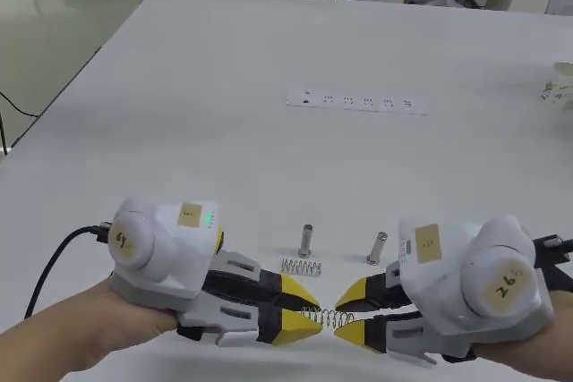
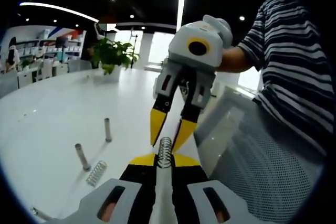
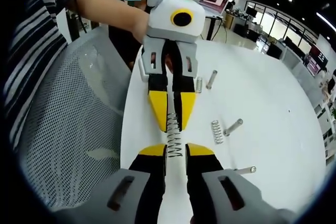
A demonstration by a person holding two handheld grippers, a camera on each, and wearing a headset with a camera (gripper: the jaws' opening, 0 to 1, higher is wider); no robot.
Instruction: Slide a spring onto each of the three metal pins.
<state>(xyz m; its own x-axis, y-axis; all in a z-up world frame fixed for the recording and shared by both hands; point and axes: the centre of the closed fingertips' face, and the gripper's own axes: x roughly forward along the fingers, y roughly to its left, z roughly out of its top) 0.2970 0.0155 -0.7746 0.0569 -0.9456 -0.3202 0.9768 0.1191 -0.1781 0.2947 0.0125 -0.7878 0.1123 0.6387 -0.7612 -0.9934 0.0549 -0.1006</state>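
A short spring [image 1: 327, 317] hangs in the air between my two grippers, just above the table's near edge. My left gripper [image 2: 165, 160] is shut on one end of this spring [image 2: 165, 152]. Its other end [image 3: 174, 136] lies between the jaws of my right gripper [image 3: 176, 150], which stand a little wider than the coil. Two metal pins [image 1: 307, 239] [image 1: 380, 247] stand upright just beyond the grippers. A loose spring [image 1: 300, 267] lies by the left pin. In the right gripper view a third pin [image 3: 244, 170] stands nearest, and a second loose spring [image 3: 216, 130] lies by the middle pin [image 3: 233, 126].
A white power strip [image 1: 358, 101] lies at the middle of the white table [image 1: 224, 131]. A mesh chair [image 3: 79, 129] stands at the table's near edge beside the person in a striped shirt [image 2: 289, 51]. A potted plant [image 2: 110, 53] stands at the table's far end.
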